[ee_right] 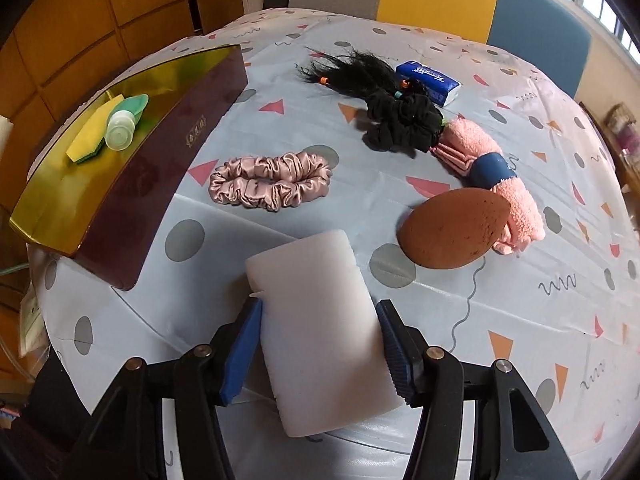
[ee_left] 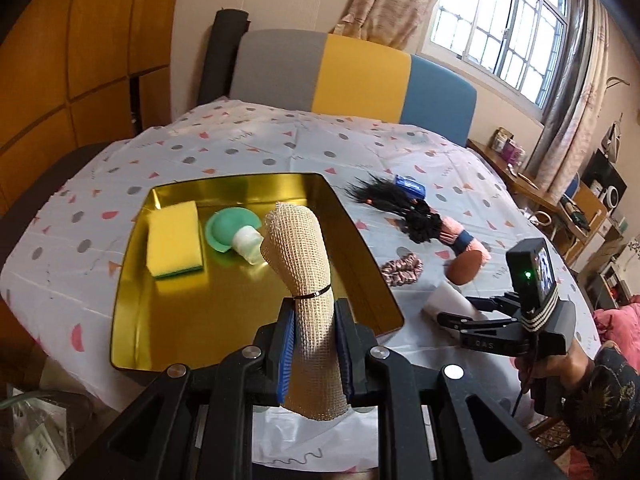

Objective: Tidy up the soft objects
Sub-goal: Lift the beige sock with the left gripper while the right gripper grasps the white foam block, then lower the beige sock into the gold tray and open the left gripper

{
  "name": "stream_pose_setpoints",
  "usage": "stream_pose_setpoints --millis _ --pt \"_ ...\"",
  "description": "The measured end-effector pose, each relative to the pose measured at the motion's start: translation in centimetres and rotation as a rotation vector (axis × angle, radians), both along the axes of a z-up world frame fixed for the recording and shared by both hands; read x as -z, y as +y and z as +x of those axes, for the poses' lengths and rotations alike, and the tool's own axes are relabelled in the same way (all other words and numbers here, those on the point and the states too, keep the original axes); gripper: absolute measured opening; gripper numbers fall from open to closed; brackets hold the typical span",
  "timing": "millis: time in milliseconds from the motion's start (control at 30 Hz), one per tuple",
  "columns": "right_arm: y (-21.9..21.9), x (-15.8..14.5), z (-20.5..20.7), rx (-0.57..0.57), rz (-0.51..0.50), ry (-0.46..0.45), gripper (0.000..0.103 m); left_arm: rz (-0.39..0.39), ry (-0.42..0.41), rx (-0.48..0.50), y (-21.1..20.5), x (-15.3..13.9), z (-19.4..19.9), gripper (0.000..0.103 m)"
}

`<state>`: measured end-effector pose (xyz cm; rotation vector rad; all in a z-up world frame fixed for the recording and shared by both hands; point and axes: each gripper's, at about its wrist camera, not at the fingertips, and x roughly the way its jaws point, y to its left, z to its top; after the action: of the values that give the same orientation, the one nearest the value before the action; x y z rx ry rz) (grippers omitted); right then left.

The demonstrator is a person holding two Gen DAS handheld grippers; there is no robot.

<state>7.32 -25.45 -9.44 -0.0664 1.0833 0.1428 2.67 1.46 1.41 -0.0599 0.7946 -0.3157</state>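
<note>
Mesh roll (ee_left: 302,280) is clamped in the left gripper (ee_left: 314,344) above the gold tray (ee_left: 132,312), seemingly for sorting. Right gripper (ee_right: 320,344) straddles the white sponge (ee_right: 320,320) near the table's front edge; squeeze unclear.

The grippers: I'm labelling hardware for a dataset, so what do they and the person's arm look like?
Both the left gripper and the right gripper have black linkage arms with silver rivets and ribbed blue finger pads. The right one carries a small screen with a green light, a striped strap and a black cable. The sleeve is dark and floral.
</note>
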Motion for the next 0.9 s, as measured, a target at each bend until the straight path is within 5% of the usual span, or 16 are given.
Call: stream_pose_setpoints --millis 300,633,900 --pt "-0.1 0.5 0.0 -0.005 0.004 0.018 0.060 0.008 0.033 -0.033 1.0 0.9 0.9 0.018" --pt "0.6 0.6 -0.1 -0.028 -0.053 0.002 0.058 -0.175 0.178 -0.101 5.0 2.4 5.4 0.018" --pt "0.6 0.6 -0.1 -0.029 -0.052 0.005 0.059 -0.228 0.208 -0.093 2.6 1.9 12.4 0.018"
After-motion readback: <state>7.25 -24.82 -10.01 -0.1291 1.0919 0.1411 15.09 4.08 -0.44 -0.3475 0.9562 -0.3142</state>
